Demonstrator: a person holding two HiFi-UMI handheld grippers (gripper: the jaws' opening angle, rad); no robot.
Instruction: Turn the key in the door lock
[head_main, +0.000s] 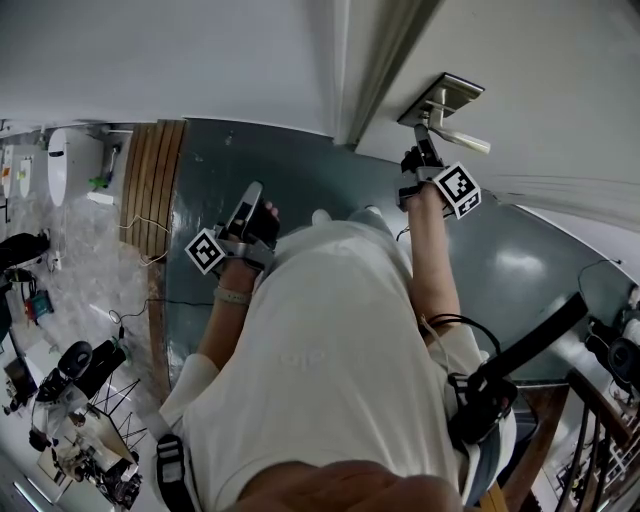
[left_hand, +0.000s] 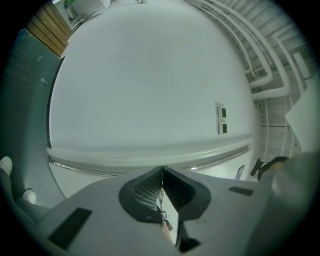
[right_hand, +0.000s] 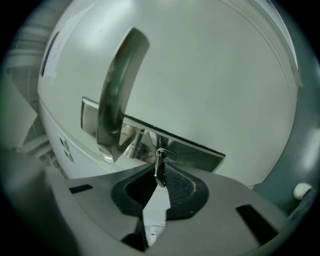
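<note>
Key (right_hand: 159, 169) sits in the cylinder of the lock plate (right_hand: 192, 150) on the door (head_main: 560, 90), on the far right of the scene, just beside the lever handle (right_hand: 117, 90) on the same plate. The right gripper (right_hand: 159, 176) has its jaws nearly together, pinching the key's flat head between the ribbed pads right at their tips. The shank runs straight on from the jaws into the plate, so the key's long axis points away from the person and into the door. The head shows edge-on, and its flat appears to stand across the plate's long side, though the exact angle is hard to judge in this wide-angle view. The step in hand looks like the turn itself. To do it well, roll the wrist about the line of the shank and keep the gripper square to the door, so the key twists in the cylinder and is not bent sideways or dragged out. Since only the pad tips hold the thin head, steady pinch pressure matters, because a slack grip would probably let the pads slide round the metal. The left gripper (left_hand: 162, 172) hangs well apart on the left above the floor (head_main: 300, 160), jaws fully together on nothing, facing a bare white wall.
</note>
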